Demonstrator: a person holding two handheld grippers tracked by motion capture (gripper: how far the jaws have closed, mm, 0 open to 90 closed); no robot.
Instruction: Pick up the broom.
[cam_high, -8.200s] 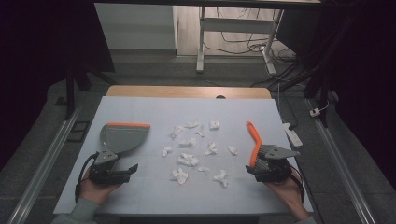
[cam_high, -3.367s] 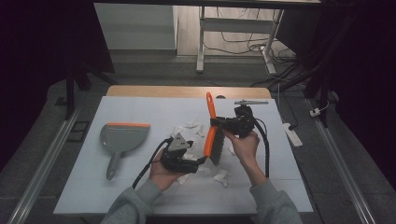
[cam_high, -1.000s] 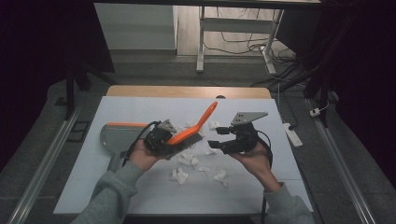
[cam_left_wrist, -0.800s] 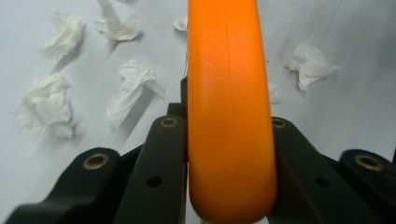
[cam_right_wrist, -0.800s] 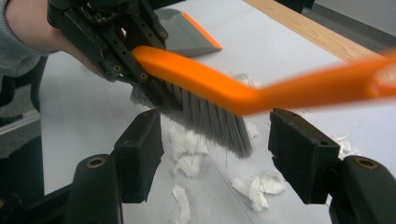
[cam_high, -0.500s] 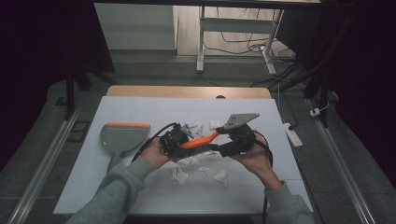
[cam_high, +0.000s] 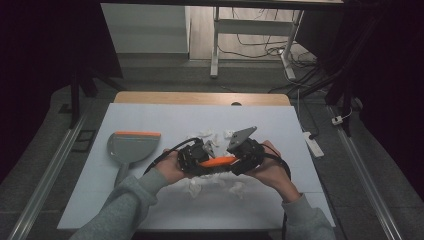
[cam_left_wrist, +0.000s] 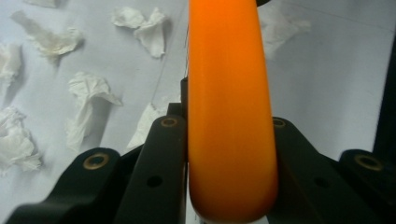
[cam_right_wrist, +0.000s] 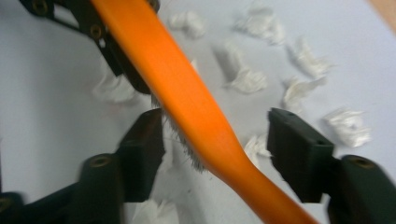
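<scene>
An orange-handled brush (cam_high: 217, 161) lies nearly level above the middle of the white table (cam_high: 150, 120), spanning both grippers. My left gripper (cam_high: 192, 157) is shut on its handle; in the left gripper view the orange handle (cam_left_wrist: 229, 93) is clamped between the black jaws of the left gripper (cam_left_wrist: 224, 126). My right gripper (cam_high: 245, 155) faces it from the right. In the right gripper view the brush (cam_right_wrist: 187, 98), its grey bristles (cam_right_wrist: 184, 154) underneath, crosses between the spread jaws of the right gripper (cam_right_wrist: 219, 135), with a gap on the right side. Crumpled tissue scraps (cam_high: 205, 135) lie under and around both grippers.
A grey dustpan with an orange lip (cam_high: 131, 147) lies flat at the left of the table. More tissue scraps (cam_left_wrist: 88, 93) (cam_right_wrist: 247, 79) are scattered on the white surface. A white power strip (cam_high: 312, 144) lies off the right edge.
The brush has swung down from a raised tilt to nearly level. The two grippers have come together at the table's middle, and the right one now straddles the brush.
</scene>
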